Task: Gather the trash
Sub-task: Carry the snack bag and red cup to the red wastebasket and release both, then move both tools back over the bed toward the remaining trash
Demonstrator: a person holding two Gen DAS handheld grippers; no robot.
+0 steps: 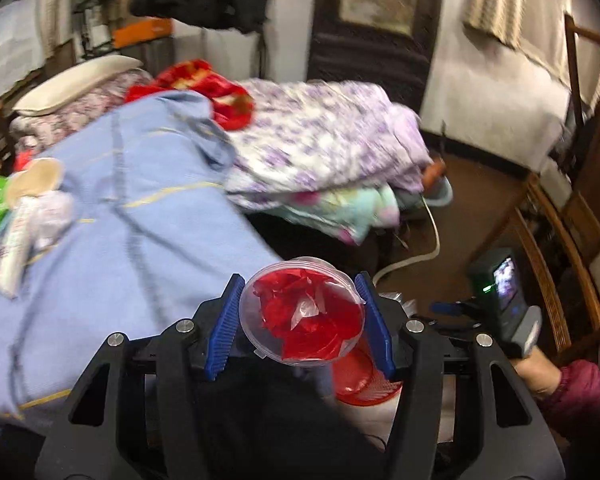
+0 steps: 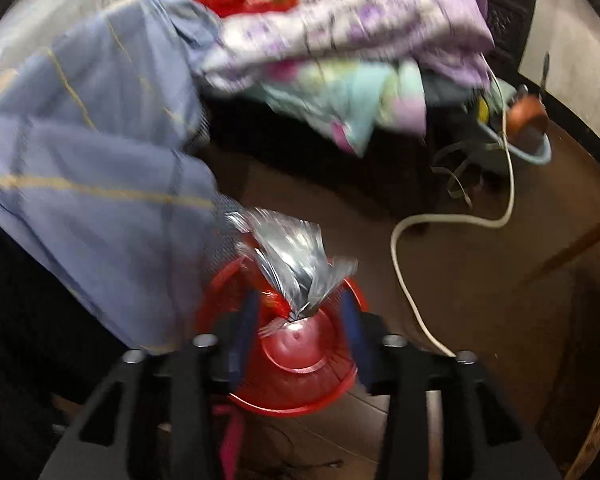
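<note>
My left gripper [image 1: 300,320] is shut on a clear plastic cup [image 1: 302,314] stuffed with red wrapper scraps, held above a red bin [image 1: 364,380] on the floor. In the right wrist view, a crumpled silver foil wrapper [image 2: 292,256] hangs between the blue pads [image 2: 246,336] of my right gripper [image 2: 300,332], directly over the red bin [image 2: 300,360]. The jaws stand wide apart and do not visibly pinch the wrapper. More trash [image 1: 20,216], a green packet, paper cups and white wrappers, lies on the blue blanket [image 1: 132,208] at the left. The right gripper body [image 1: 508,304] shows at the right of the left wrist view.
A bed holds a purple floral quilt [image 1: 324,140], a red blanket [image 1: 204,84] and a pillow [image 1: 72,80]. A white cable [image 2: 412,264] runs over the brown floor. A blue basin [image 2: 528,136] sits by the wall. Wooden furniture [image 1: 560,232] stands at the right.
</note>
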